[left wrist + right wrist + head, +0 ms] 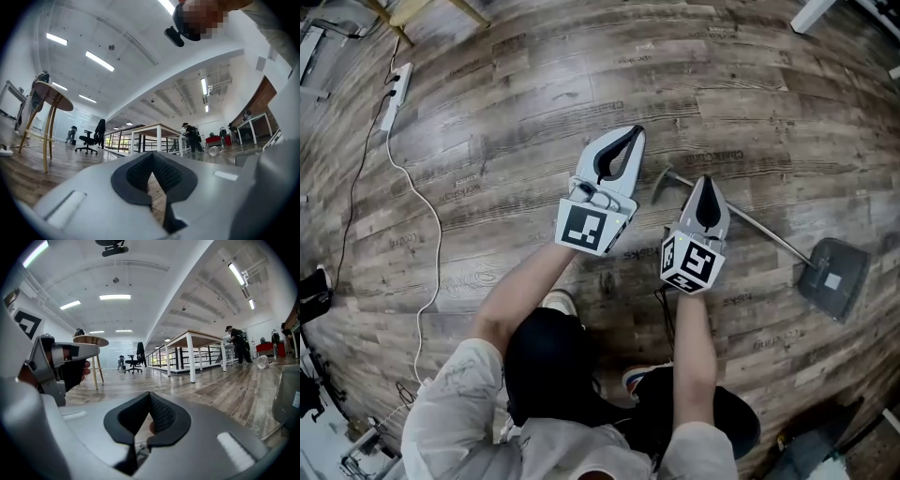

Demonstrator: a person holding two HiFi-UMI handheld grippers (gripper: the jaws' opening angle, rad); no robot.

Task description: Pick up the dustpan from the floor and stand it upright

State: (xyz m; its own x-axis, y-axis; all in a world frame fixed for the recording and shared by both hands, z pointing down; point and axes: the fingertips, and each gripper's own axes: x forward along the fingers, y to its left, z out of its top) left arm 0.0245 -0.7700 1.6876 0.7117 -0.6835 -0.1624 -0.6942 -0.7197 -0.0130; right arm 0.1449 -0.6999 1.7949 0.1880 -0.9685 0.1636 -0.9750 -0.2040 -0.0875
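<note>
A person crouches over a wood-plank floor (516, 84), holding the left hand-held gripper (634, 132) and the right hand-held gripper (706, 182) out in front, side by side and close to the boards. Both point away from the body. Each one's own view shows its dark pads meeting at the tip, the left hand-held gripper (151, 155) and the right hand-held gripper (150, 395) alike closed on nothing.

The dustpan (832, 277), grey and long-handled, lies flat on the floor to the person's right. Its pan sits well apart from both tools, and its thin metal handle (759, 228) runs back toward them, its bent end showing between the two. A small pale square label (832, 281) sits on the pan; its print is too small to read.

To the left, a white power strip (397, 89) feeds a white cable (427, 211) that snakes down across the boards. Wooden legs (422, 11) stand at the top left corner. The person's shoes (562, 302) rest on the floor just behind the arms.

Low across the room, the gripper views take in a round wooden table (52, 93), a black office chair (91, 137), a long white table (192, 341) and a standing person (236, 347) farther off.

Each tool's cube carries black-and-white square markers (586, 228). Stamped lettering repeats along several planks (717, 155), too warped to read.
</note>
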